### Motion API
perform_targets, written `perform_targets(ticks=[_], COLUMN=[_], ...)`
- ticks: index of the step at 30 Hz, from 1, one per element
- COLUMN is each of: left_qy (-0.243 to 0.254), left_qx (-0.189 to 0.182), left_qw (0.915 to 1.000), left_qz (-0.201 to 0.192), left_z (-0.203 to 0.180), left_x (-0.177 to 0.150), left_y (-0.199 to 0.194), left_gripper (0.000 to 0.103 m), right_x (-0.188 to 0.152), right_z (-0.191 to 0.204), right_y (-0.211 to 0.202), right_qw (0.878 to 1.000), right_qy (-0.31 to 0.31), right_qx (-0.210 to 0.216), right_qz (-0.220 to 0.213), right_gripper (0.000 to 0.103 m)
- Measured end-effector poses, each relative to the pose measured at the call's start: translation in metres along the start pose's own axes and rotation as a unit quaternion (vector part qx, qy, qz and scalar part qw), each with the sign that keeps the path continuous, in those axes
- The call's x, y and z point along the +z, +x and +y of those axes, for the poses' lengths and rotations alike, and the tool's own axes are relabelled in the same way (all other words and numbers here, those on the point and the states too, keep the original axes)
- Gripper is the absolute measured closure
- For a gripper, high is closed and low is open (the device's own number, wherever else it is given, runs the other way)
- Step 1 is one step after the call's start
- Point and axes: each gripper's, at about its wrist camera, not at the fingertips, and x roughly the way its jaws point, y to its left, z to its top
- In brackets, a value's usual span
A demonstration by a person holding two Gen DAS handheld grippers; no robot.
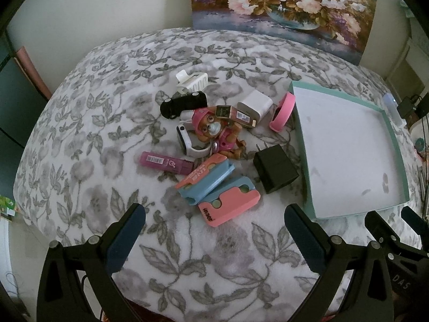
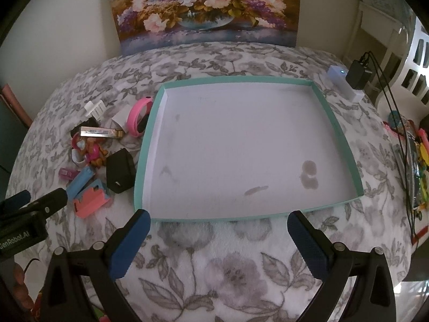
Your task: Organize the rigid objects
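Left wrist view | left gripper (image 1: 214, 230) spread wide, nothing held | pink-and-blue plastic case (image 1: 229, 205) seen just ahead, long axis slanting up-right | right gripper (image 2: 218, 230) likewise agape, faced toward shallow teal-rimmed white tray (image 2: 150, 145)

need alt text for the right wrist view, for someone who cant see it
A shallow teal-rimmed tray with a stained white floor lies empty on a grey floral blanket, straight ahead of the open right gripper. To its left sits a pile of small things, among them a black charger and a pink band; a flower painting stands behind.
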Motion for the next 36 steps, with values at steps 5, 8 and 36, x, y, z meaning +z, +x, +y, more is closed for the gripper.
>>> perform_targets(ticks=[5, 8, 36], left_qy=[-0.006, -0.008, -0.095], left_qx=[-0.001, -0.002, 0.008], left_qw=[1.0, 1.0, 0.994], left_qz=[0.002, 0.0, 0.055], left_z=[0.002, 0.002, 0.105], left_x=[0.0, 0.0, 0.018], left_y=[0.0, -0.001, 0.039], left_gripper=[0.0, 0.0, 0.0], right_x=[0.0, 0.001, 0.022], right_z=[0.001, 0.001, 0.121], right_y=[0.0, -0.002, 0.028], right_qw=[1.0, 1.0, 0.983], right_qy=[-0.002, -0.004, -0.128], right_qx=[-0.005, -0.004, 0.121], right_qz=[-0.001, -0.003, 0.044], right_gripper=[0.0, 0.0, 0.0])
